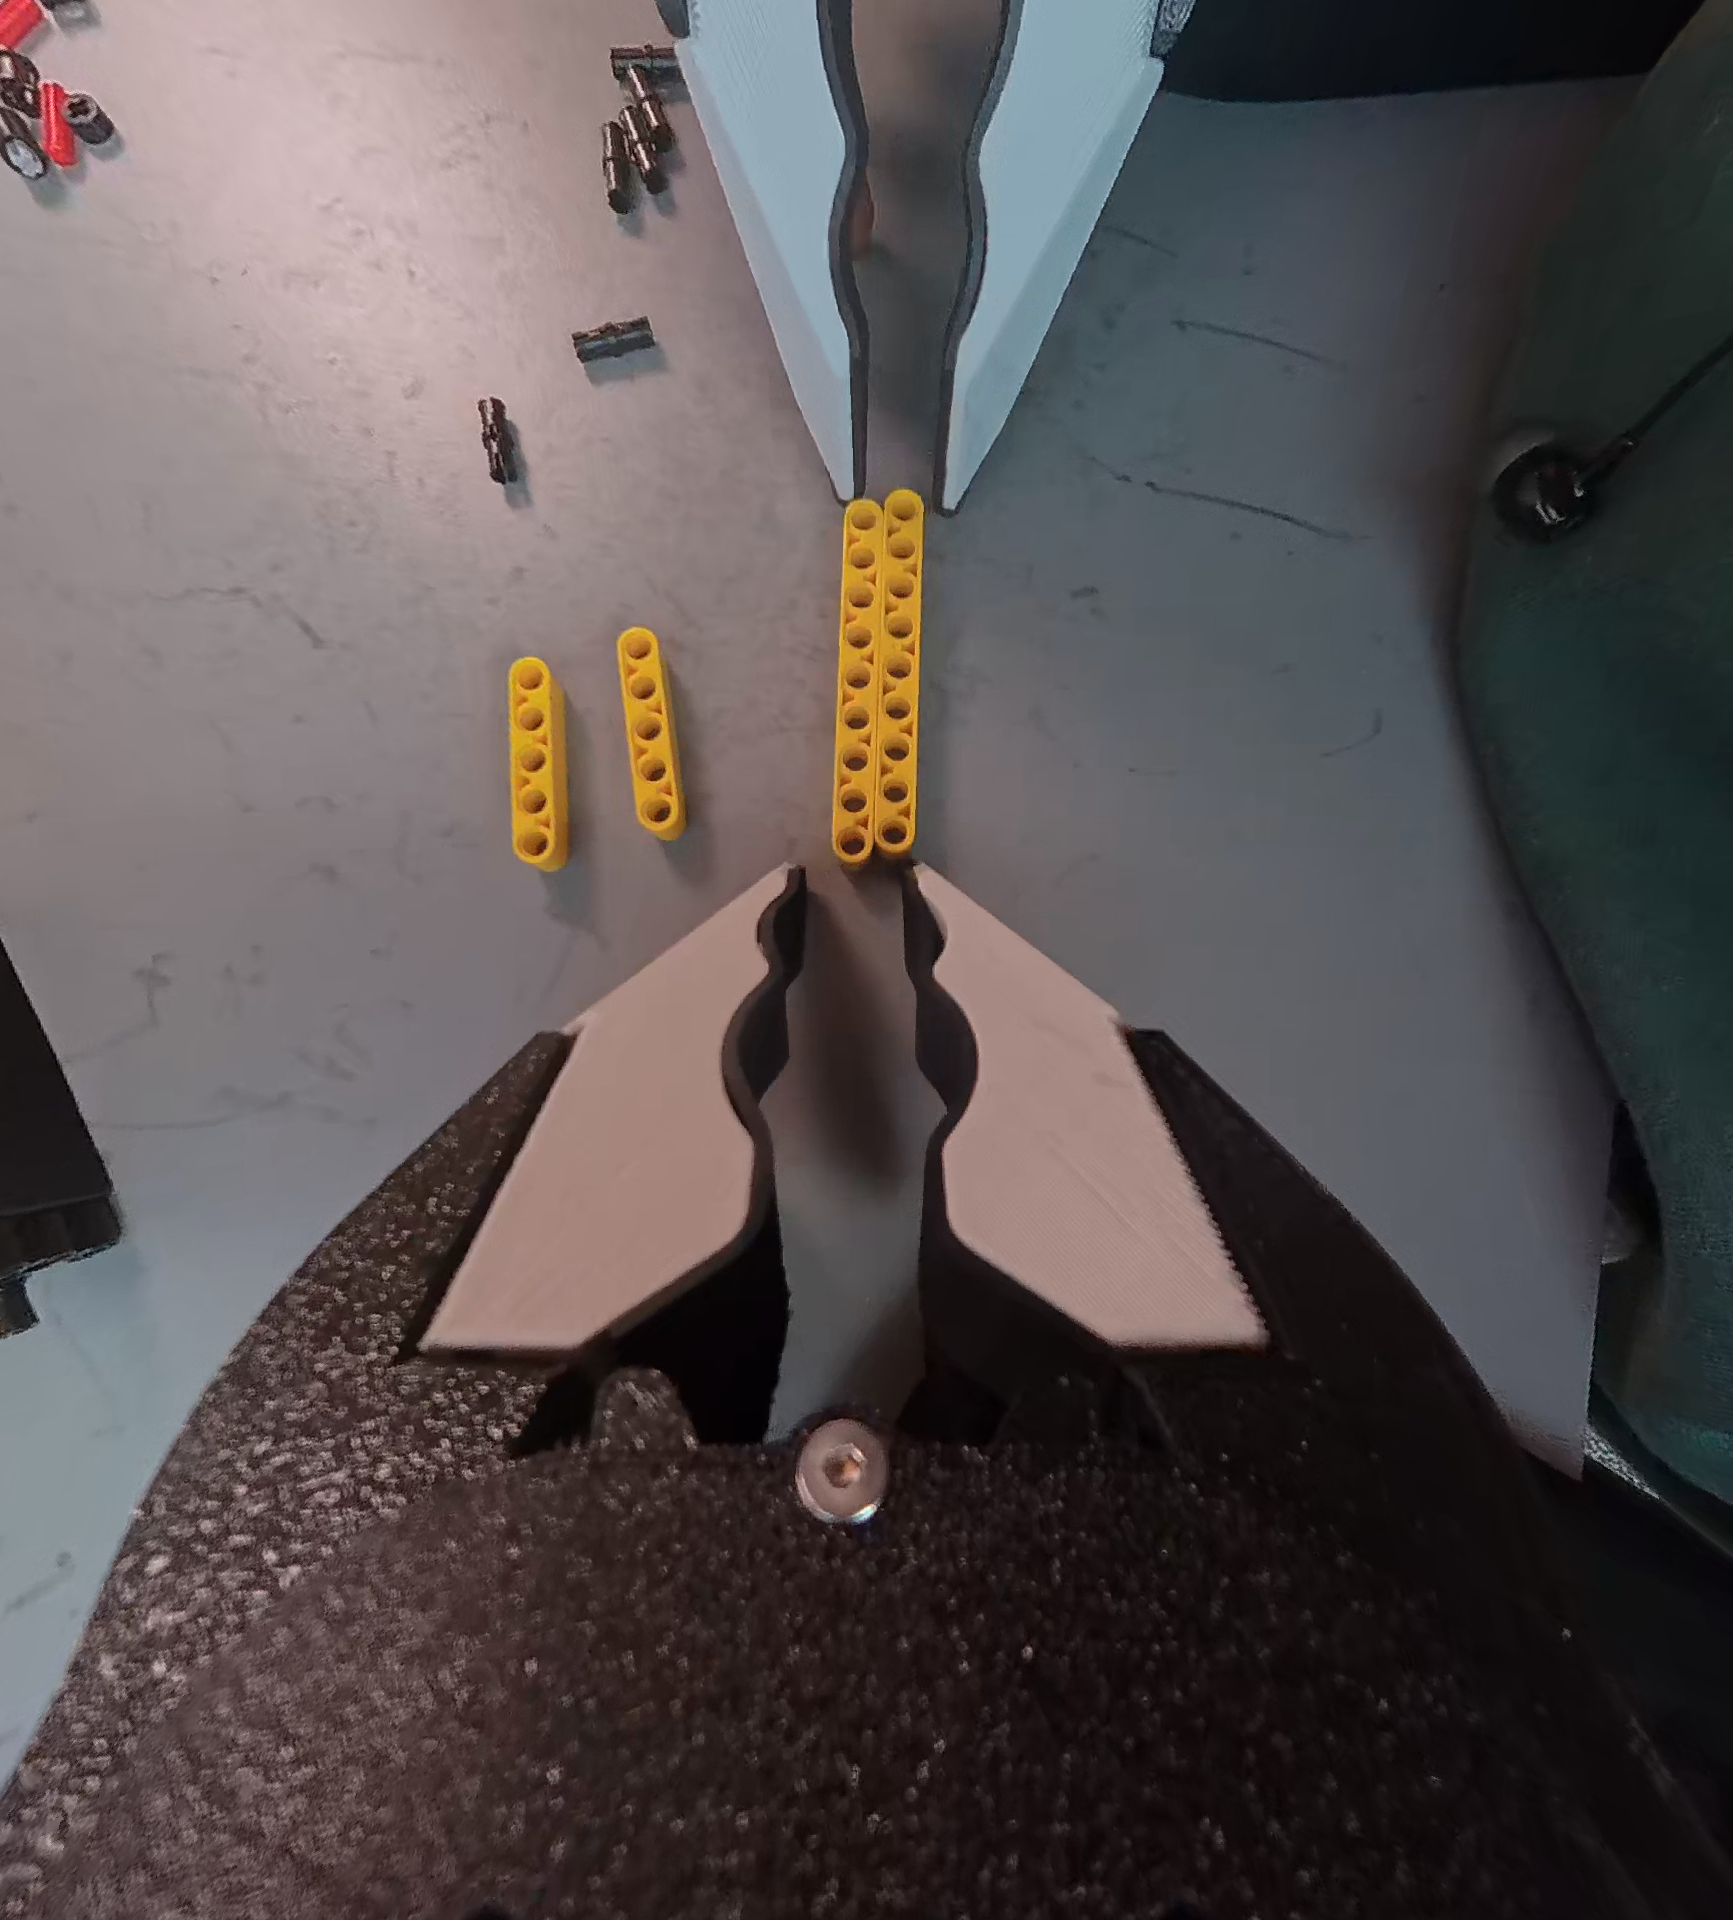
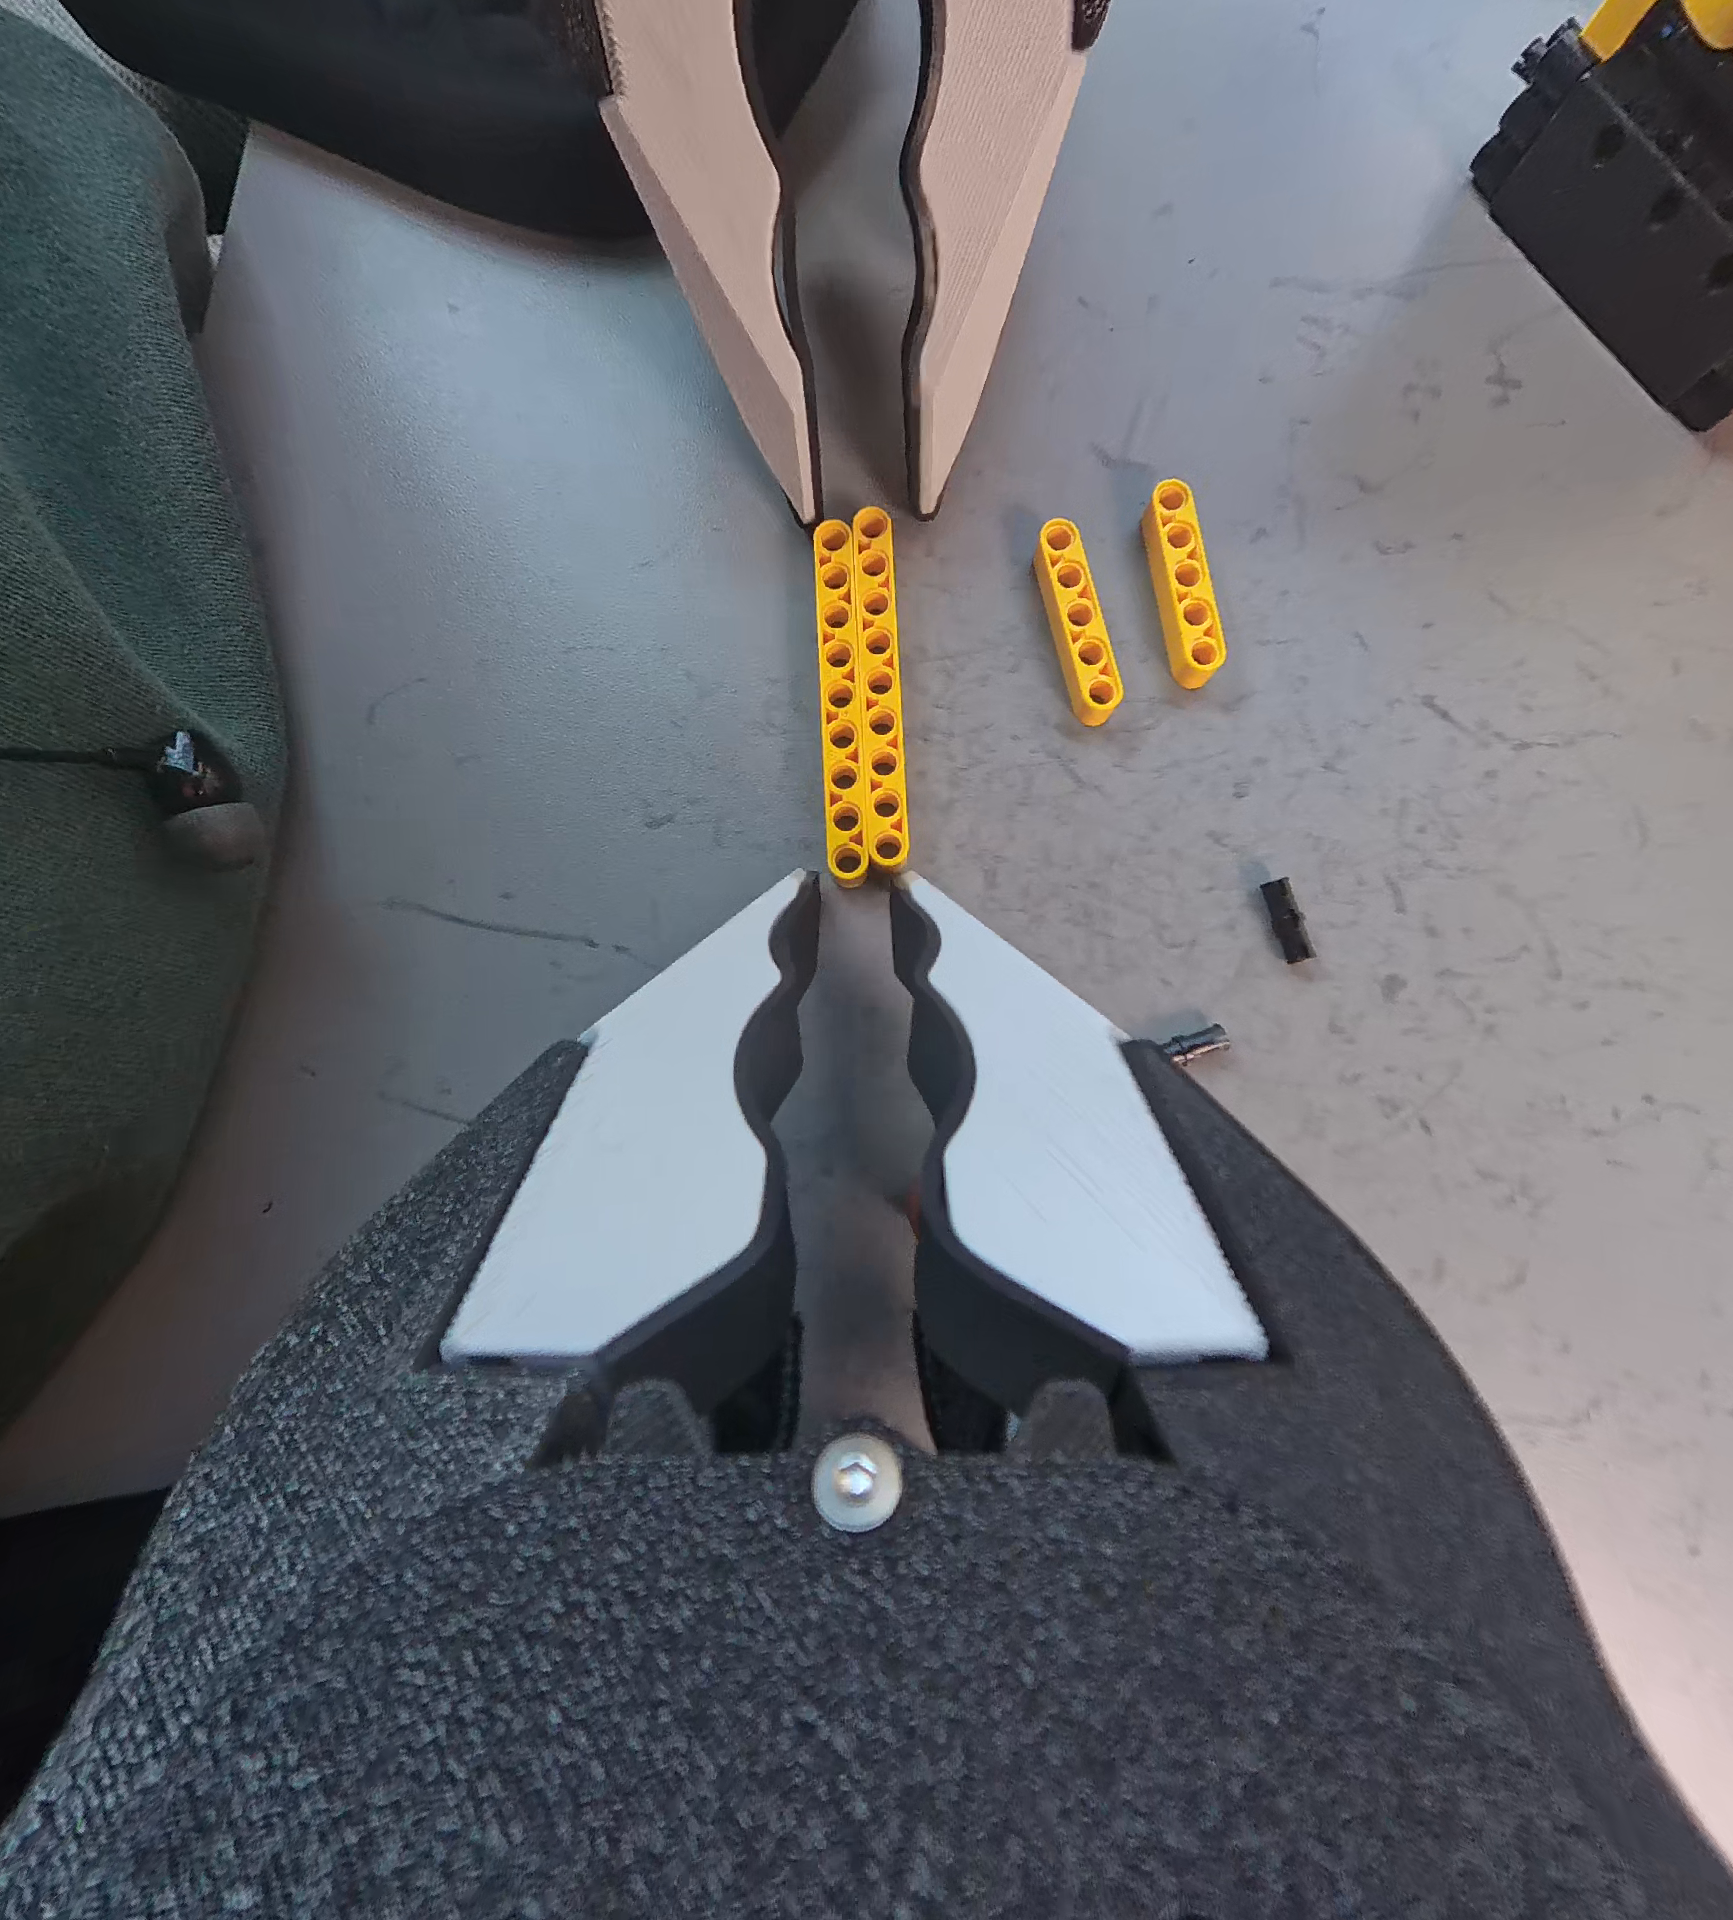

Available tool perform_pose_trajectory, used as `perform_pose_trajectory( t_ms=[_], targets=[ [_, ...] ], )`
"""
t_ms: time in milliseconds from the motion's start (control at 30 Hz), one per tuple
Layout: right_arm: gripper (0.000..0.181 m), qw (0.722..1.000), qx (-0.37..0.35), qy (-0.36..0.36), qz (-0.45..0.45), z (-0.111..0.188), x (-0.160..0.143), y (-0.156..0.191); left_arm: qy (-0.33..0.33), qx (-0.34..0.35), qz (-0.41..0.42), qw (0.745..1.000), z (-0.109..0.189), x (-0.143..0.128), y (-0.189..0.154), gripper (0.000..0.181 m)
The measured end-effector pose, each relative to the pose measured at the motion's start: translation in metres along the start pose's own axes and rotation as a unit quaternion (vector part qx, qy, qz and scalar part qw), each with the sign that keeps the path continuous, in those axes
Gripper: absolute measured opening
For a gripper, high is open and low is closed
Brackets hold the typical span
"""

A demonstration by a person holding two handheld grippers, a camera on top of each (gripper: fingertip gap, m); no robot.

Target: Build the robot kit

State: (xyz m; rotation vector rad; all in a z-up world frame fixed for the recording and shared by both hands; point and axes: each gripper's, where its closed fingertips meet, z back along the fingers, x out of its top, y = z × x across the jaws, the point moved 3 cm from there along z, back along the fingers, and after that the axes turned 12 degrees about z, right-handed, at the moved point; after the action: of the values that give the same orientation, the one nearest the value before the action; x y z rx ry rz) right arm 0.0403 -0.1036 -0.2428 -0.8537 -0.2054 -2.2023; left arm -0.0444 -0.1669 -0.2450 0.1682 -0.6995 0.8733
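Left wrist: claw [image 1: 857, 878] ajar at beams [image 1: 877, 675]

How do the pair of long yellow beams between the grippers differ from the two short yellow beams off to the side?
The long beams have more holes and lie pressed side by side; the short beams have five holes each and lie apart. The long beams sit between the gripper tips; the short beams lie clear of them. All are yellow, flat on the table.

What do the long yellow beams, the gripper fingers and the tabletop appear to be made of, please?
Long yellow beams: likely moulded hard plastic, glossy, with crisp round holes. Fingers of the left gripper: probably 3D-printed plastic, matte pale grey with fine layer lines; their dark wavy inner pads look rubbery, though that is uncertain. Tabletop: smooth grey, scuffed, perhaps laminate or painted board.
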Motion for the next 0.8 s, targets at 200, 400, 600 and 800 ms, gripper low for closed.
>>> perform_pose_trajectory(
  t_ms=[200,400,600,800],
  targets=[
    [0.016,1.0,-0.001,-0.002,0.001,-0.001,0.001,-0.002,-0.006,-0.008,0.003,1.0,0.0,0.003,-0.003,0.026],
    [0.013,1.0,0.0,0.001,0.011,-0.008,0.009,-0.004,0.006,-0.003,-0.015,1.0,-0.005,0.005,-0.004,0.015],
    [0.012,1.0,-0.021,0.003,0.003,-0.024,0.025,-0.017,0.024,0.003,-0.016,1.0,0.011,-0.01,0.013,0.015],
    [0.017,0.998,-0.058,-0.033,-0.001,0.002,0.025,-0.032,0.044,0.018,0.005,0.999,0.038,-0.036,0.042,0.015]
  ],
)
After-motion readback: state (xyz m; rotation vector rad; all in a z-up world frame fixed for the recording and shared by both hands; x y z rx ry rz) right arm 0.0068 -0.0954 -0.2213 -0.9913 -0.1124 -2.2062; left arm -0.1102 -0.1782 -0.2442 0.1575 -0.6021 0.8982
